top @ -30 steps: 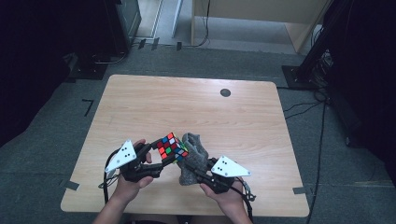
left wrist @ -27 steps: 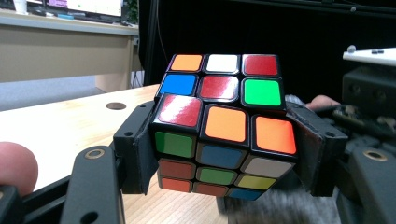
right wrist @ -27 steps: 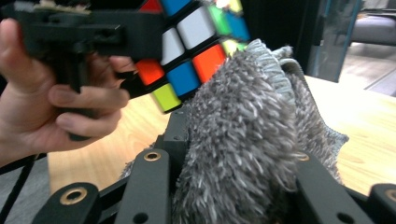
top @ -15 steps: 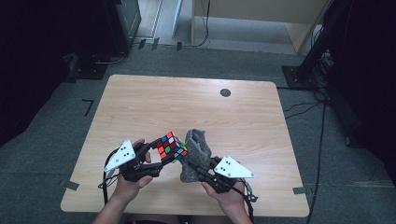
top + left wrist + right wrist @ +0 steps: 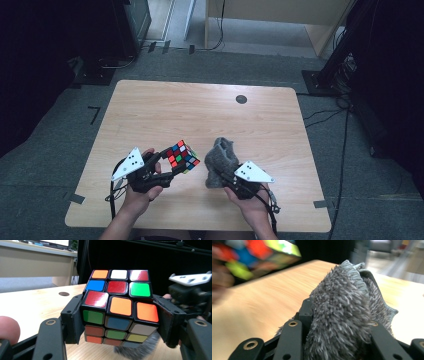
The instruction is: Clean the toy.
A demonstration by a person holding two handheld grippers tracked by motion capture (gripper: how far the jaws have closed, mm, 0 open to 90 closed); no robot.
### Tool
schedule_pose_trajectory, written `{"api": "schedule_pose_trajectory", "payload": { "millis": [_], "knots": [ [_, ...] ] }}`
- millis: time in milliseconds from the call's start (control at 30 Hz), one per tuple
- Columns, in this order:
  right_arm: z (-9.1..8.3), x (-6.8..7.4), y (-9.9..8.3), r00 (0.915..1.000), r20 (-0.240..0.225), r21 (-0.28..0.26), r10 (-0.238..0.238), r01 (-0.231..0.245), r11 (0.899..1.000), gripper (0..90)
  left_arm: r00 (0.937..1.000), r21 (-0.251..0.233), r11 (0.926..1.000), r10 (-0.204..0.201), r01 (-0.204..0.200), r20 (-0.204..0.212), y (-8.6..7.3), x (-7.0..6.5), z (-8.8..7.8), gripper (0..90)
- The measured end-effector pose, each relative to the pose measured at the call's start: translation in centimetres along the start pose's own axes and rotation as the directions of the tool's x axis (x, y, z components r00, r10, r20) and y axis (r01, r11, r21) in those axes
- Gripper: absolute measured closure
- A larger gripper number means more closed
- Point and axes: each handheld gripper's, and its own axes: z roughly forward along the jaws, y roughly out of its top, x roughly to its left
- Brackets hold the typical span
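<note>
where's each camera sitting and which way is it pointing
High view: above the person's side, facing forward and down on the table; both forearms, left claw, right claw.
Left gripper view: on the left claw, along its jaws shut on the puzzle cube; a fingertip at left.
Right gripper view: on the right claw, along its jaws shut on the grey cloth.
All share cube and table.

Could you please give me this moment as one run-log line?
left gripper: shut on puzzle cube | right gripper: shut on grey cloth | cube, cloth: apart
</note>
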Motion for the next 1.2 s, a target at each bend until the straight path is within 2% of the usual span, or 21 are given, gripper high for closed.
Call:
{"api": "schedule_pose_trajectory", "payload": {
  "millis": [33,67,167,200,233,300,433,467,533,633,700,767,800,900,1100,1200],
  "knots": [
    [0.2,-0.7,-0.5,0.9993,0.037,0.021,-0.007,0.006,1.0,66.2,1.0,0.006,1.0,-0.005,0.005,0.002,0.0,0.0,0.0,33.6],
    [0.4,-1.4,-1.1,0.9982,0.06,0.04,0.006,-0.008,0.999,65.7,1.0,0.009,0.9999,-0.005,0.005,0.003,0.0,0.0,0.1,33.5],
    [1.0,-2.4,-2.3,0.9947,0.102,0.091,0.01,-0.019,0.996,61.7,0.9999,0.025,0.9996,-0.009,0.009,-0.007,-0.1,0.1,0.2,33.5],
    [1.3,-2.8,-2.8,0.9945,0.1,0.111,0.03,-0.041,0.993,57.1,0.9998,0.029,0.9995,-0.016,0.016,-0.013,-0.1,0.2,0.3,33.5],
    [1.5,-3.2,-3.1,0.9944,0.092,0.126,0.051,-0.062,0.99,48.5,0.9997,0.032,0.9993,-0.02,0.021,-0.016,-0.2,0.2,0.4,33.5],
    [1.6,-3.4,-3.1,0.9927,0.1,0.132,0.068,-0.081,0.988,35.0,0.9992,0.041,0.9987,-0.029,0.03,-0.025,-0.2,0.4,0.4,33.5],
    [0.9,-3.3,-2.1,0.9871,0.154,0.097,0.044,-0.059,0.994,22.2,0.9978,0.057,0.9974,-0.04,0.043,-0.053,-0.3,0.6,0.5,33.5],
    [0.5,-3.1,-1.6,0.9853,0.168,0.071,0.031,-0.043,0.997,20.8,0.9971,0.06,0.9971,-0.044,0.047,-0.062,-0.2,0.6,0.6,33.5],
    [0.0,-2.4,-0.9,0.9865,0.163,0.018,0.009,-0.012,1.0,19.8,0.996,0.066,0.9962,-0.052,0.056,-0.073,-0.1,0.6,0.6,33.5],
    [-0.4,-0.5,0.2,0.9953,0.087,-0.065,-0.042,0.048,0.997,18.8,0.9947,0.076,0.9948,-0.062,0.069,-0.082,0.0,0.3,0.9,33.5],
    [-0.3,1.4,0.7,0.9943,0.033,-0.106,-0.101,0.104,0.989,18.3,0.994,0.082,0.9937,-0.069,0.076,-0.085,0.1,0.1,1.1,33.5],
    [-0.3,3.0,0.8,0.9861,0.039,-0.14,-0.162,0.166,0.976,19.0,0.993,0.097,0.9923,-0.068,0.078,-0.097,0.1,-0.2,1.3,33.5],
    [-0.2,3.6,0.8,0.9812,0.041,-0.145,-0.188,0.192,0.971,19.0,0.9924,0.103,0.9914,-0.07,0.08,-0.102,0.1,-0.3,1.4,33.5],
    [0.3,4.8,0.6,0.9725,0.026,-0.148,-0.232,0.233,0.961,18.8,0.9913,0.118,0.9878,-0.09,0.101,-0.096,0.2,-0.7,1.7,33.5],
    [0.8,5.9,0.2,0.9671,0.012,-0.154,-0.254,0.253,0.955,18.8,0.9942,0.147,0.9845,-0.087,0.095,-0.064,0.0,-2.1,2.7,33.5],
    [0.8,6.4,0.2,0.9577,0.037,-0.16,-0.285,0.288,0.944,21.7,0.9957,0.165,0.9821,-0.086,0.09,-0.036,-0.2,-2.7,3.2,33.5]
  ]
}}
